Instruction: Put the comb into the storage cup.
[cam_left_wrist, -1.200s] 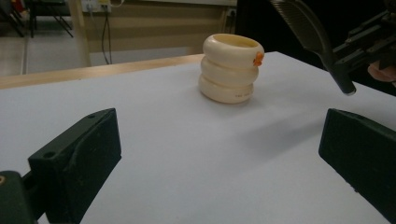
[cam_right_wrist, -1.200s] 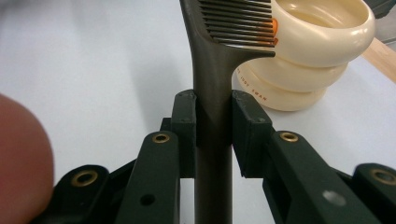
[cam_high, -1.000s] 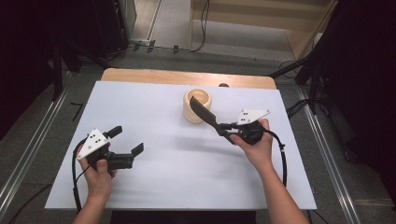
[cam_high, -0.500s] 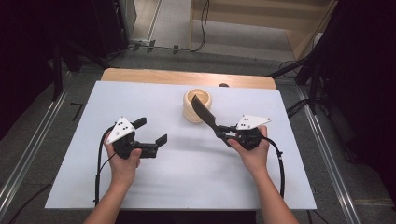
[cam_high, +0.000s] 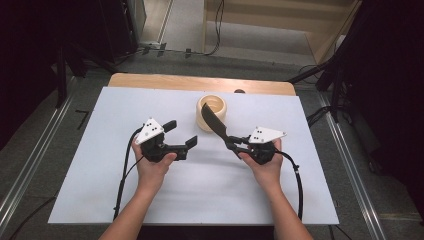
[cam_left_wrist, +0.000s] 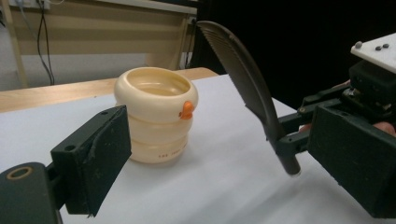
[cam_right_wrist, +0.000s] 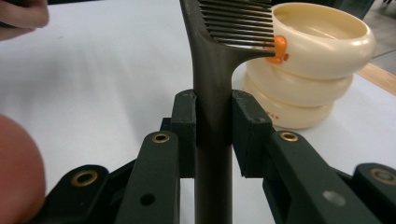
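The right hand-held gripper (cam_right_wrist: 213, 135) is clamped on the handle of a dark comb (cam_right_wrist: 219, 60), its two pads squeezing the narrow shaft from either side, and the comb stands up and away from the jaws with its teeth turned toward a cream ringed cup (cam_right_wrist: 312, 60); in the right gripper view the lowest teeth look to lie against or just short of the small orange knob (cam_right_wrist: 279, 50) on the cup's rim, though I cannot tell whether they touch; the grip is low on a long, thin handle, so my worry is that any knock of the teeth on the rim would lever the comb round between the pads and twist it out of line, or slide it down through them; the cup looks light and stands free on the white worktop (cam_high: 150, 200), so a sideways push from the comb could well tip it or skid it toward the wooden edge behind; the left hand-held gripper (cam_high: 181, 134) is holding nothing, its jaws standing apart though they have just been closing a little, with nothing between them; it sits beside the cup and near the comb's blade, and in the high view the two tools are close, so if it comes in to steady the cup it might strike the comb instead.
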